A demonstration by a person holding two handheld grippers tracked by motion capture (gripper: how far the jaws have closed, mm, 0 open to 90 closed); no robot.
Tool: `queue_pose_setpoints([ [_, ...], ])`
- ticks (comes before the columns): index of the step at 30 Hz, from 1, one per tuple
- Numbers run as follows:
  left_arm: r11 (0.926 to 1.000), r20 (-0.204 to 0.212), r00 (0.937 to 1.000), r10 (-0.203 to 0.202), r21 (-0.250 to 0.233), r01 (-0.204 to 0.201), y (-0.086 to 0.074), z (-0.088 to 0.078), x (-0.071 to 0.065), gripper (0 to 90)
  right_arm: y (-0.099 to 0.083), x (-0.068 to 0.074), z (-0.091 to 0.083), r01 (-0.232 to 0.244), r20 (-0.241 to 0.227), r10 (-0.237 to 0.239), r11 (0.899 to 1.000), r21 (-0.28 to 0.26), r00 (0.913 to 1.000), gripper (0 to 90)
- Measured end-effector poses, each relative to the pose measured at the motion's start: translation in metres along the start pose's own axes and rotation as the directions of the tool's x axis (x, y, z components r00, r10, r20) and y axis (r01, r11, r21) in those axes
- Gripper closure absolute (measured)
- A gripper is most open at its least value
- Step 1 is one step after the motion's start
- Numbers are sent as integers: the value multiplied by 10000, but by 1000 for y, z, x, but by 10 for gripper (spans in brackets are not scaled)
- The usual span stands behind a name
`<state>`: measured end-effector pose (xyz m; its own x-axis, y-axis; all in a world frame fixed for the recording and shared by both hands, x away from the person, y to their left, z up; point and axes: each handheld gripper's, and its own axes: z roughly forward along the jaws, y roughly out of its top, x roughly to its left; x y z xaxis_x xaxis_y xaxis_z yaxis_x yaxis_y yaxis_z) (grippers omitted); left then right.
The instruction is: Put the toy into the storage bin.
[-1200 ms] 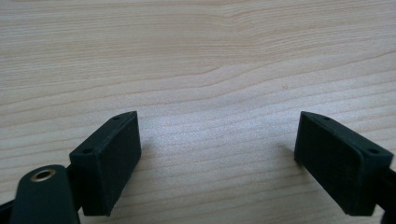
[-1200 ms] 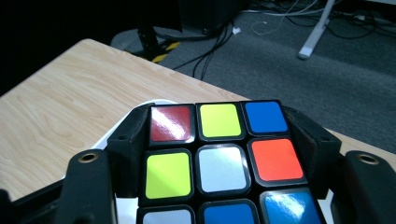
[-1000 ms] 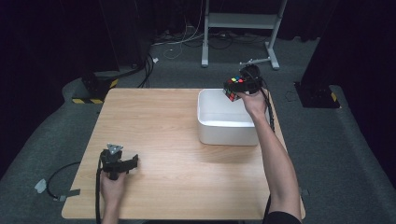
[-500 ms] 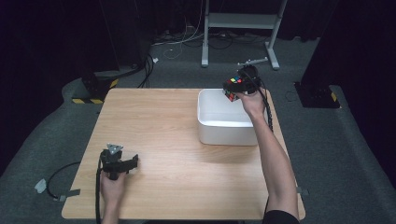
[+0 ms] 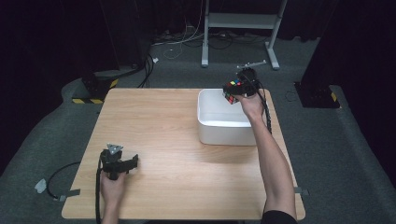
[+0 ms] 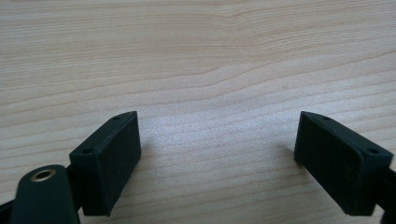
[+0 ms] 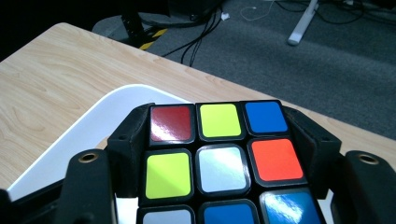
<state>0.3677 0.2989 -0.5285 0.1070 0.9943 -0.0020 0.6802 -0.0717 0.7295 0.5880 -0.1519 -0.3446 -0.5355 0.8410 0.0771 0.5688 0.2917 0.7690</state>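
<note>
Right gripper view: the puzzle cube (image 7: 219,161) is clamped between the right gripper (image 7: 219,163) jaws, held above the far right corner of the white bin (image 5: 223,125). Pickup looks done; release remains. Near the table's (image 5: 177,135) front left corner, the left gripper (image 5: 127,163) rests spread wide, empty.

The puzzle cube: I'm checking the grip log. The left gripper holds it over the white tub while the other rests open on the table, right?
Wrong gripper. The right gripper holds the puzzle cube over the white tub, as the right gripper view shows; the left gripper rests open on the table.
</note>
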Motion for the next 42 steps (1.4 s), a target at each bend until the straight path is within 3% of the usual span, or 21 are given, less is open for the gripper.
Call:
queue_pose_setpoints([
  [20,10000,-8,10000,22,18,-22,0,0,0,148,-12,6,12,62,146,-69,9989,463,9999,333],
  [28,10000,-1,10000,0,2,0,0,0,0,148,-19,3,20,-65,191,51,9970,775,9998,333],
  [42,10000,-2,10000,0,2,0,0,0,0,148,-24,3,22,-259,20,258,9961,849,9997,332],
])
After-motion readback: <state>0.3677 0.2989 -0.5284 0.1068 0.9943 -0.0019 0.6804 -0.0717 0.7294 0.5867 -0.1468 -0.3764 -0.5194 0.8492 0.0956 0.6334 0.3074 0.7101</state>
